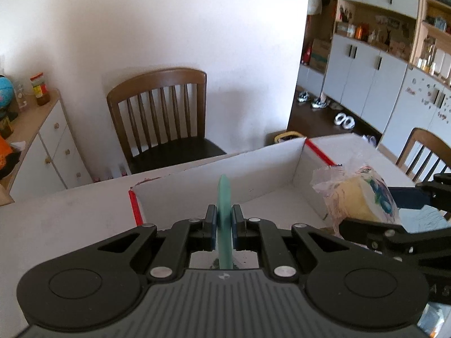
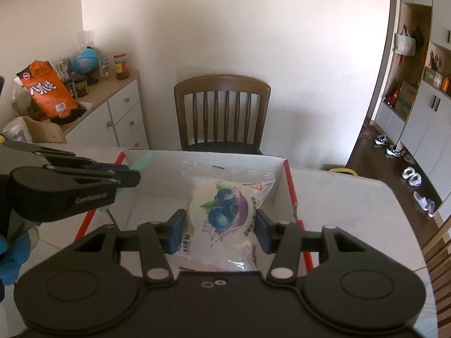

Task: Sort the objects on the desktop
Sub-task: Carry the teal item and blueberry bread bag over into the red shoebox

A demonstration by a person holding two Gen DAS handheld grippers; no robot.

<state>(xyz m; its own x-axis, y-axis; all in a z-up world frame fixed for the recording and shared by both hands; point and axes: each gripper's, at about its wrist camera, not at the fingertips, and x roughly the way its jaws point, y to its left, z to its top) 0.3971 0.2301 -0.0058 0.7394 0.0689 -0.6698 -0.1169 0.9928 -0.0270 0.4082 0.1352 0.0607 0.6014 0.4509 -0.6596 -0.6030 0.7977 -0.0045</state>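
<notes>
One white table (image 2: 352, 197) was seen, with one open white cardboard box (image 1: 270, 174) set on it, two of its corner edges marked by red strips. Two brown wooden chairs were counted in the left wrist view: one (image 1: 163, 118) against the far wall beyond the table, another (image 1: 425, 152) at the right edge. One low white cabinet (image 2: 121, 118) stood to the left, and one blue globe (image 2: 86, 60), one orange packet (image 2: 46, 90) and one jar (image 2: 120, 66) were counted on its top.

Two grippers were held above the near side of the box. The right gripper (image 2: 218, 229) was clamped on one clear snack bag (image 2: 222, 211) printed with blueberries, held over the box interior. The left gripper (image 1: 224, 225) was closed tight on one thin teal object (image 1: 224, 211), gripped edge-on and upright, over the box's near left corner. One blue-gloved hand (image 2: 12, 253) was glimpsed behind the left gripper.
</notes>
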